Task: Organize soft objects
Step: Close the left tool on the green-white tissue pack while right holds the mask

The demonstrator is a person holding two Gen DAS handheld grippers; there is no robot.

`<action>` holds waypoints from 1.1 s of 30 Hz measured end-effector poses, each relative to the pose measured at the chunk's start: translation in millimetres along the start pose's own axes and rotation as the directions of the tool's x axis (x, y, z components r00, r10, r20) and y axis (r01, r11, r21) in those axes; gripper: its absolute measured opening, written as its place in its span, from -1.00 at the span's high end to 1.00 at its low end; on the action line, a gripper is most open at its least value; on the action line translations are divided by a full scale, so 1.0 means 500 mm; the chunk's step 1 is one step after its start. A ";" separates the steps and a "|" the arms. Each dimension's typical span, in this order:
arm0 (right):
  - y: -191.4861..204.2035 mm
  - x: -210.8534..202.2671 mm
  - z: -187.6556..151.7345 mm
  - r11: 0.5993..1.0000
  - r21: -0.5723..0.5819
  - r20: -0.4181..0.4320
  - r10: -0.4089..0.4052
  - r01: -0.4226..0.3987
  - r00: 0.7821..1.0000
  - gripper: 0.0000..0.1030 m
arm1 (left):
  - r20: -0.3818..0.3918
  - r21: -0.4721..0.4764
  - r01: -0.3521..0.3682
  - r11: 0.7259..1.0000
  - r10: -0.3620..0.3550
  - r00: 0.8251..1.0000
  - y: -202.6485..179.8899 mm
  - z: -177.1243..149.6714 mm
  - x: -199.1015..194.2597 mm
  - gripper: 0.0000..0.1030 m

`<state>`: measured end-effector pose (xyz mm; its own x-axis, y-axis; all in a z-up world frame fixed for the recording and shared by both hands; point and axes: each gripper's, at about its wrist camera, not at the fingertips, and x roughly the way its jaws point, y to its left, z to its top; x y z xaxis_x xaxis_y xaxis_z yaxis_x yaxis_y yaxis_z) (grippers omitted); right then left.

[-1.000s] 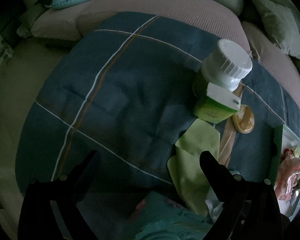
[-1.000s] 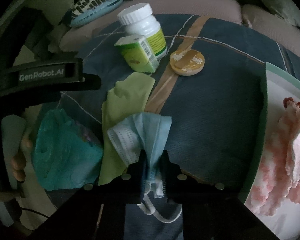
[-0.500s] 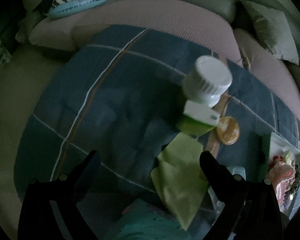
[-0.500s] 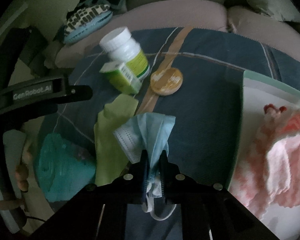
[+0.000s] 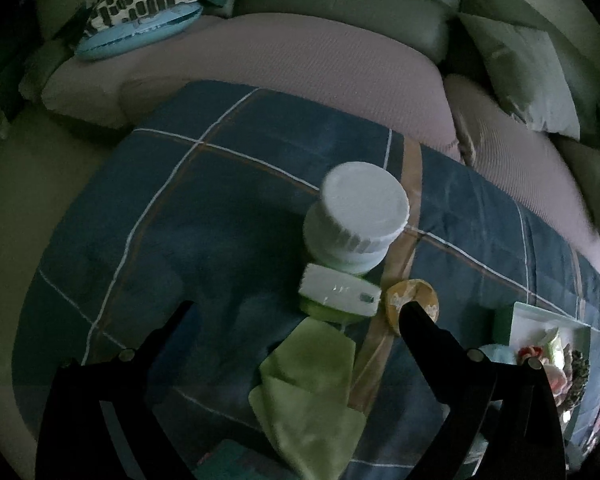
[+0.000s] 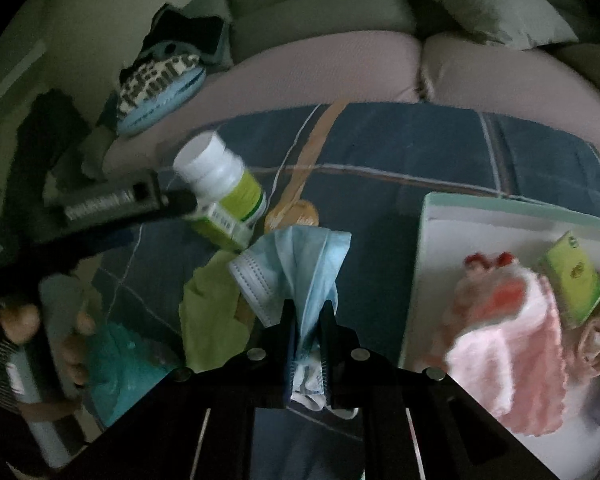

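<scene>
**Face mask pinched above the blanket**

The right gripper [image 6: 307,308] is pressed together on a light blue face mask [image 6: 296,264], which bunches up between its fingers and fans out above the dark blue plaid blanket [image 6: 380,200]. Just right of it lies a white tray [image 6: 424,248] holding a pink fluffy cloth [image 6: 512,344]. The left gripper [image 5: 296,312] stands spread wide and empty over a green cloth [image 5: 312,384], near a white-capped pill bottle [image 5: 360,216], a small green-and-white box [image 5: 340,292] and a round yellow tin [image 5: 414,294].

Pleated nonwoven face mask [image 6: 296,264], fluffy pink towel [image 6: 512,356], smooth white plastic bottle cap [image 5: 364,204], matt woven quilt [image 5: 204,216].
</scene>
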<state>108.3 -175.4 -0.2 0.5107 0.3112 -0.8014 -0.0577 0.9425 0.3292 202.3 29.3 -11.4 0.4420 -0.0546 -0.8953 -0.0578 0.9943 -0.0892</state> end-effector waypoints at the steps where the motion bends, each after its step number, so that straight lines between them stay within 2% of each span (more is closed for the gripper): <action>1: -0.005 -0.009 0.003 1.000 0.006 0.008 -0.003 0.003 1.000 0.79 | 0.001 0.007 -0.005 1.000 0.005 1.000 -0.004 0.001 0.005 -0.92; 10: -0.026 -0.034 0.015 0.999 0.042 0.046 -0.002 0.000 0.999 0.79 | 0.022 0.095 -0.040 0.995 0.038 0.999 -0.045 0.010 0.028 -0.90; 12: -0.029 -0.034 0.017 0.999 0.049 0.046 -0.001 -0.001 0.999 0.79 | 0.013 0.102 -0.037 0.994 0.036 0.999 -0.049 0.009 0.036 -0.88; 15: -0.031 -0.034 0.016 0.999 0.052 0.043 0.000 -0.002 0.999 0.79 | 0.009 0.109 -0.037 0.993 0.036 0.999 -0.054 0.010 0.046 -0.72; 24: -0.031 -0.034 0.016 0.999 0.053 0.042 0.000 -0.003 0.999 0.79 | 0.017 0.122 -0.045 0.992 0.043 0.999 -0.062 0.012 0.058 -0.67; 30: -0.036 -0.032 0.015 0.998 0.061 0.040 -0.004 0.001 0.999 0.79 | 0.008 0.122 -0.038 0.992 0.038 0.999 -0.068 0.012 0.068 -0.23; 32: -0.037 -0.032 0.016 0.998 0.063 0.039 -0.005 0.003 0.999 0.79 | 0.008 0.113 -0.031 0.993 0.030 1.000 -0.065 0.013 0.068 0.00; 33: -0.036 -0.033 0.016 0.998 0.065 0.040 -0.006 0.003 0.999 0.79 | 0.008 0.110 -0.028 0.994 0.027 1.000 -0.064 0.013 0.067 0.01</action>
<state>107.8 -198.6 10.7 0.5451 0.3007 -0.7826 -0.0005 0.9336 0.3583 224.7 -3.6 -35.8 0.4472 -0.0267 -0.8940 0.0284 0.9995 -0.0156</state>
